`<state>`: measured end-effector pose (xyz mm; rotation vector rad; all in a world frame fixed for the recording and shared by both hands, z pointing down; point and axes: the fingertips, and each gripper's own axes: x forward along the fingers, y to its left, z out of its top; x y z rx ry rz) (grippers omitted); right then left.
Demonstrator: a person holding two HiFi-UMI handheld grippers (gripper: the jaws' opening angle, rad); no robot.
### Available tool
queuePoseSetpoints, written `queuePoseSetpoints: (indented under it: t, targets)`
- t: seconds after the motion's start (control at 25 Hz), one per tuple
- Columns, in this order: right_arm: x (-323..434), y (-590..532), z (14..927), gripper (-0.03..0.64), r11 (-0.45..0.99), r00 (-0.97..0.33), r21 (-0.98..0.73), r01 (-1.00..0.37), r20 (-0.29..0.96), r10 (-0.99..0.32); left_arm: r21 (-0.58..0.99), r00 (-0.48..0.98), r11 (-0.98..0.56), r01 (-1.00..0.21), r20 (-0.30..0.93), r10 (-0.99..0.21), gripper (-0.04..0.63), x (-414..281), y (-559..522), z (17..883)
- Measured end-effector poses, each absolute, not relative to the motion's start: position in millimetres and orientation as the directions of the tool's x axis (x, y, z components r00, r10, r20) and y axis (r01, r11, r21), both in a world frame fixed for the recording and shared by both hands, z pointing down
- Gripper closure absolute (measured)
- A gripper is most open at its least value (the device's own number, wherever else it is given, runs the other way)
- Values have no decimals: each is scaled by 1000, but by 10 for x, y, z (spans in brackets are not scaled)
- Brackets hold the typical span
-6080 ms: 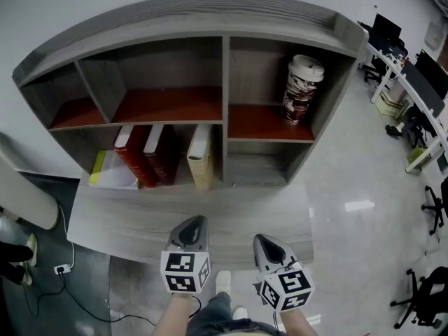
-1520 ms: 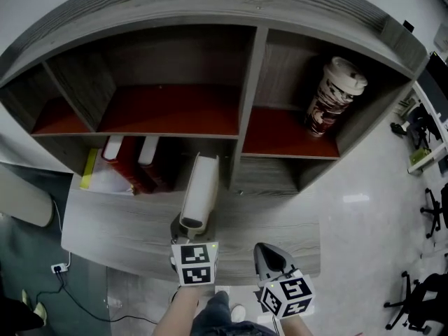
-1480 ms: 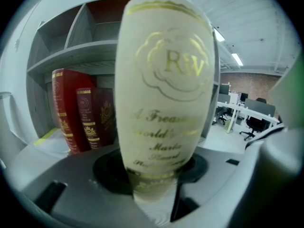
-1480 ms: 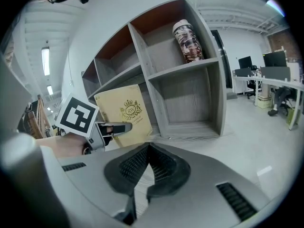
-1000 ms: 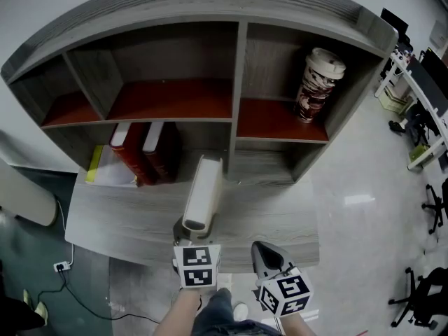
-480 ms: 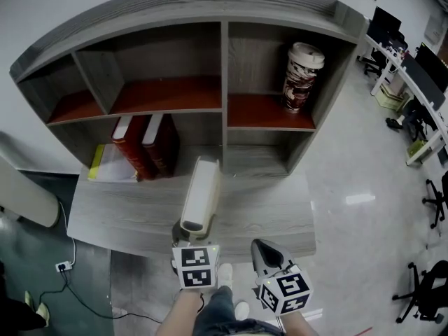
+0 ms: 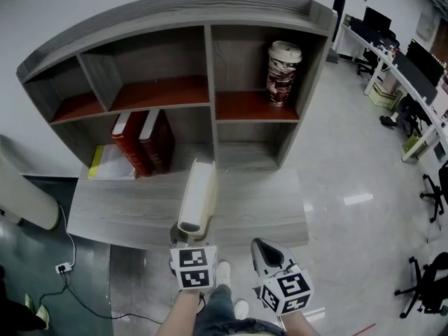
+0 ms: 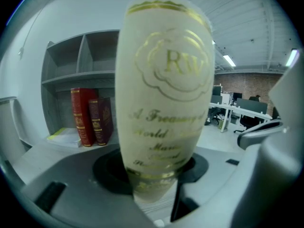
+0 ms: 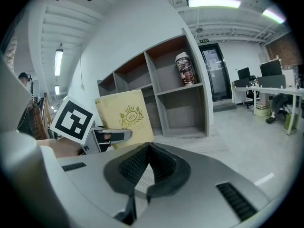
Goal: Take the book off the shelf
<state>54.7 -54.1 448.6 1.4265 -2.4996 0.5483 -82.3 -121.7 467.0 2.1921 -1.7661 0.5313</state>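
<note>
cream book [image 8: 164,103], gold lettering

Wearing blue-grey trousers [image 7: 218,318] and pale shoes [image 7: 223,272] at six o'clock; bearing white cubes [image 7: 192,268] with black square markers on the grey moulded-plastic left gripper [image 7: 190,234] and right gripper [image 7: 262,246].

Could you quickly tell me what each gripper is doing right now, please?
Left gripper: closed on the cream book, held clear of the shelf.
Right gripper: closed, holding nothing.
</note>
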Motion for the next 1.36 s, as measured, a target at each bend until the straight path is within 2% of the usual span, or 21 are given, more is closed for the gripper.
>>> queuePoseSetpoints:
  t: [0.64,1.36]
  targets:
    - [758,-23,4279,609,469,-494,-156,-869,304,-815,-32,219,-257,-966,430,-876,376,-497,-620,4544]
    - [978,520,4186,609,461,-481,-138,-876,296,-825,-28,233,-270,-962,425,-875,376,-236,-95,4403]
